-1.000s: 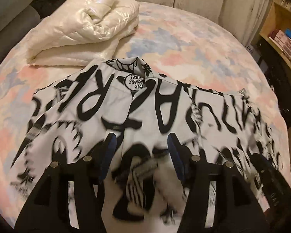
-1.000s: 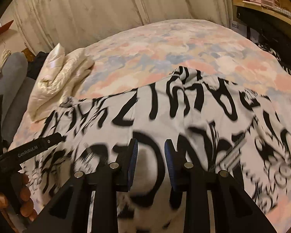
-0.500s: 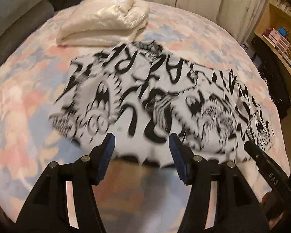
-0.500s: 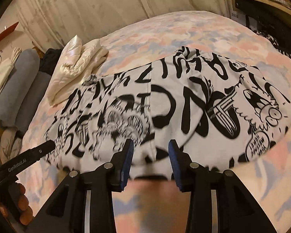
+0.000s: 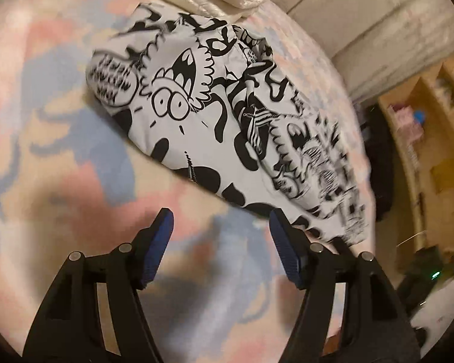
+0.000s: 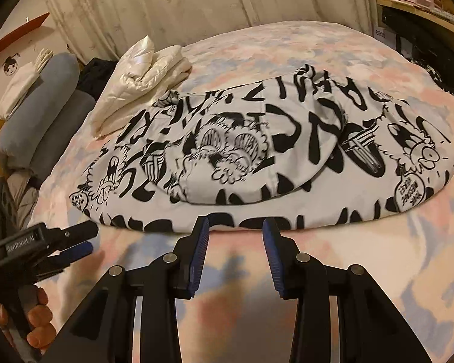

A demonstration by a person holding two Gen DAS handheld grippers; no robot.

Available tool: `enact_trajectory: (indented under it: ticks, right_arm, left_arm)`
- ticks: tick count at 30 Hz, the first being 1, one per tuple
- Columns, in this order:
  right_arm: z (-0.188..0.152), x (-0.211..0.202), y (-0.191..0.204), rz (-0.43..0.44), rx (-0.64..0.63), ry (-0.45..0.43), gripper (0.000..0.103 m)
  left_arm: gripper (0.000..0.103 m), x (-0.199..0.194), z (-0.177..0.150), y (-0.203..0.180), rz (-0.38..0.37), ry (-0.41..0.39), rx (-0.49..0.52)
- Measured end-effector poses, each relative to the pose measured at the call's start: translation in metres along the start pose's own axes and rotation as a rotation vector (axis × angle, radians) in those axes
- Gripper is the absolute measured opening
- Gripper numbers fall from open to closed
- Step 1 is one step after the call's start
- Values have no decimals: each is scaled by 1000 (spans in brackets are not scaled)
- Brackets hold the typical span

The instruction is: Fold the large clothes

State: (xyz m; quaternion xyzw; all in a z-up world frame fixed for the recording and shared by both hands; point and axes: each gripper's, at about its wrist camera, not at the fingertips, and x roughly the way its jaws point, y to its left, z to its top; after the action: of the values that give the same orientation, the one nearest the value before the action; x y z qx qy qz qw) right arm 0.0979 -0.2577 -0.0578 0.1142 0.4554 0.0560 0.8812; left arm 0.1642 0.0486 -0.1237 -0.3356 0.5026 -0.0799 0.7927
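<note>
A white garment with black cartoon print lies folded over on the pastel bedspread; it also shows in the left wrist view. My right gripper is open and empty, just off the garment's near edge. My left gripper is open and empty over the bedspread, near the garment's left end. The left gripper also shows in the right wrist view at the lower left, held by a hand.
A folded cream puffer jacket lies at the back left of the bed, touching the garment. Grey pillows line the left side. Wooden shelves and dark items stand to the right. A curtain hangs behind.
Both grippers have let go of the garment and pulled back from it. The left gripper has swung to the garment's left end. The garment now lies folded on the bed.
</note>
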Motion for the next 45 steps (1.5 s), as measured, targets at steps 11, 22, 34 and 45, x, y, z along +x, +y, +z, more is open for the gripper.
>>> enact_trajectory:
  ticks: [11,22,34,45]
  right_arm:
    - [2,20,8,60,-53,-16,32]
    - [73,60,28,3,-149,-120,17]
    - [107,166,14,-68,-199,15,10]
    - [111,137,-67,276,93,84,10]
  left_arm:
    - [63,41,22,35,-57,-155,-139]
    - [42,58,85,23,13,-301,-78]
    - [13,22,60,-111,165,-575,510]
    - [13,63,15,-248,80,-552,783]
